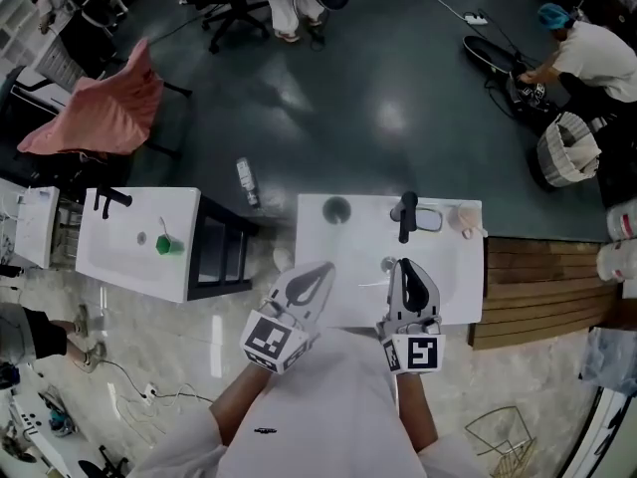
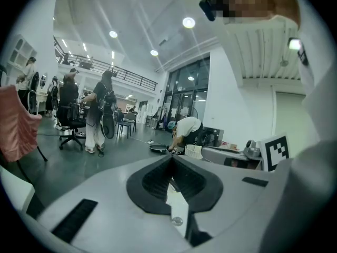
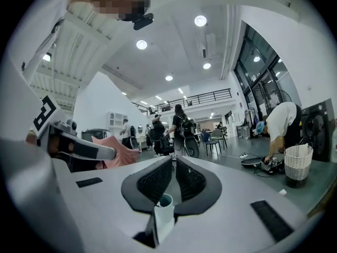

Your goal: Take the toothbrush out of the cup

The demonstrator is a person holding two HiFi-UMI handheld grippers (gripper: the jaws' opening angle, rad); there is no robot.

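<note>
A round cup (image 1: 336, 208) with a dark teal inside stands on the far left part of the white sink counter (image 1: 458, 297). From above I cannot make out a toothbrush in it. The cup (image 3: 164, 210) also shows white with a teal rim through the gap below the right jaws. My left gripper (image 1: 321, 270) hovers over the counter's near left edge, jaws shut and empty. My right gripper (image 1: 406, 264) hangs over the basin near the drain, also shut with nothing held. Both sets of jaws meet at their tips in the left gripper (image 2: 171, 157) and right gripper (image 3: 174, 160) views.
A black faucet (image 1: 406, 215) rises at the back of the sink, with a soap dish (image 1: 464, 217) to its right. A second white counter (image 1: 119, 257) at the left carries a green cup (image 1: 168, 245). Wooden boards (image 1: 537, 287) lie to the right. People stand farther off.
</note>
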